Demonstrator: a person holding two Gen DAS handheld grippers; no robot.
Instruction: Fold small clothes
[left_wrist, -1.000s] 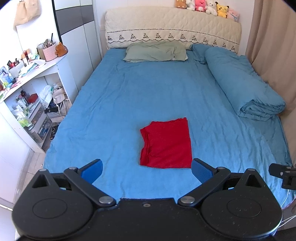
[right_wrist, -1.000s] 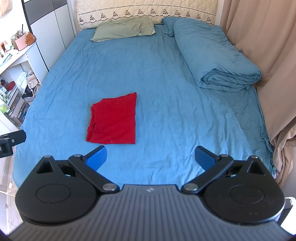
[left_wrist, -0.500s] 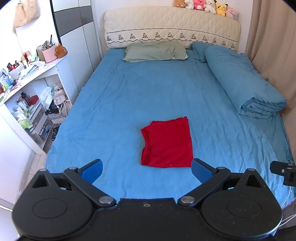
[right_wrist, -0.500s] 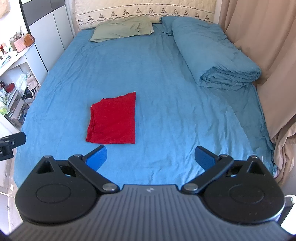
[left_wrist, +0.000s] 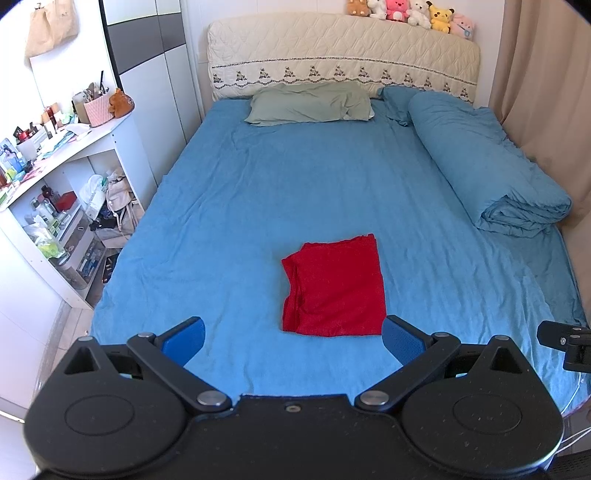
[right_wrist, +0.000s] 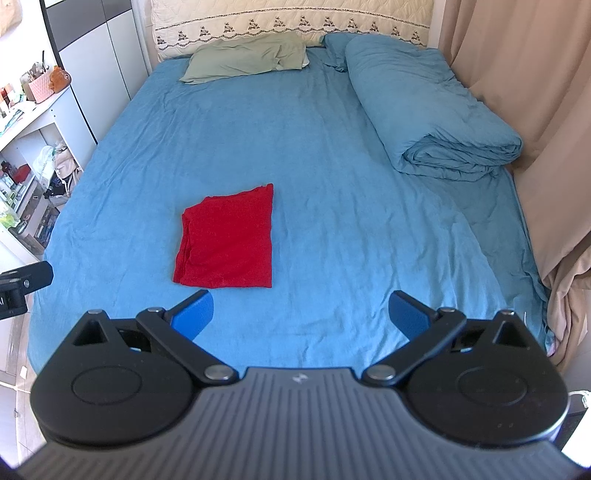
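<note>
A red garment (left_wrist: 334, 286) lies folded into a neat rectangle on the blue bedsheet (left_wrist: 258, 206), near the foot of the bed. In the right wrist view the same red garment (right_wrist: 227, 238) sits left of centre on the sheet (right_wrist: 332, 206). My left gripper (left_wrist: 293, 338) hangs open just short of the garment's near edge, nothing between its blue pads. Farther right, my right gripper (right_wrist: 301, 314) is open and empty too, over bare sheet to the right of the garment.
A rolled blue duvet (left_wrist: 484, 177) lies along the bed's right side beside beige curtains (right_wrist: 517, 92). A green pillow (left_wrist: 310, 103) rests at the headboard, with plush toys (left_wrist: 410, 11) on top. White shelves (left_wrist: 55, 177) crowded with small items stand left of the bed.
Both grippers have drifted slightly, so the view shifts a little. The red garment stays folded in the same place and both grippers stay open.
</note>
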